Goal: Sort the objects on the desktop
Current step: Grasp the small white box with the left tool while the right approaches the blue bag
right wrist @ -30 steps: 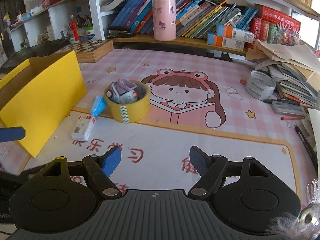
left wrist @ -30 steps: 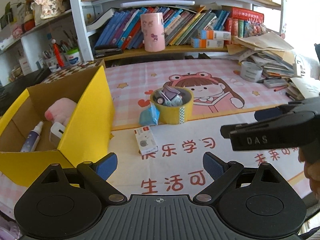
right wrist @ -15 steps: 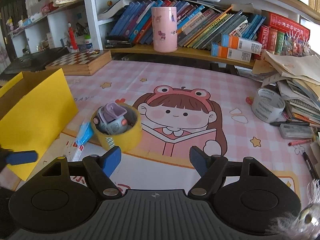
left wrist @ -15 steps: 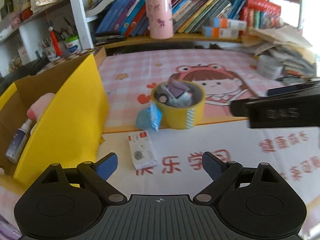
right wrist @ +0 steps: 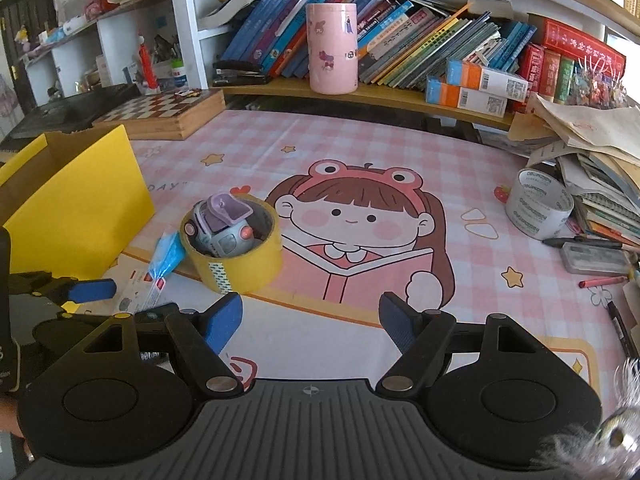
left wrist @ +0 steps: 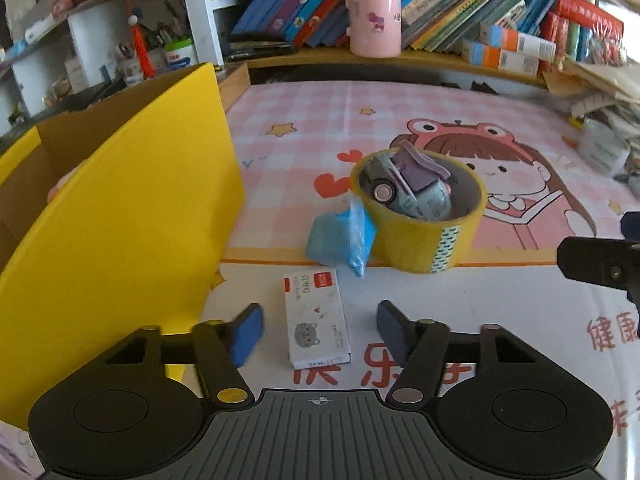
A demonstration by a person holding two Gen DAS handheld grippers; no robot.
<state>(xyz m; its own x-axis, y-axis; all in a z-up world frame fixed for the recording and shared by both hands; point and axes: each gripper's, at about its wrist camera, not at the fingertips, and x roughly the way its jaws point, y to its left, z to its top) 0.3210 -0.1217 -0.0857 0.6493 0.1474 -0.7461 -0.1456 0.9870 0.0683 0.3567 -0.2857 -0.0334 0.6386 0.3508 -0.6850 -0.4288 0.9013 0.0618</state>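
Pink checked desk mat (left wrist: pixel 420 120), printed with a cartoon girl reading a book, covers the desk below a shelf crammed with books. On its white near strip lies a small white box (left wrist: pixel 316 318), flat, with a red square label at its far end and a grey cat face towards its near end. Its long axis runs from near to far, tipped slightly left at the far end.

On either side of that box stand the blue pads of the left gripper (left wrist: pixel 318 330). The jaws have just been closing, yet a gap shows on each side of the box, so the pads do not press on it. In the right wrist view the same gripper (right wrist: pixel 92 292) shows at the left edge with the box (right wrist: pixel 140 294) under it.

Just beyond the box sits a crumpled blue plastic packet (left wrist: pixel 340 238), leaning against a yellow tape roll (left wrist: pixel 420 240). Inside the roll rests a grey and purple toy car (left wrist: pixel 408 190). Left of all this, a yellow cardboard box (left wrist: pixel 120 220) stands with its flap up; something pink shows inside it, mostly hidden.

Right gripper (right wrist: pixel 310 320) hangs over the near mat with its jaws apart and nothing between them. Far right, a grey tape roll (right wrist: pixel 538 208) sits beside a stack of papers and books. A pink cylindrical holder (right wrist: pixel 332 48) stands on the shelf.
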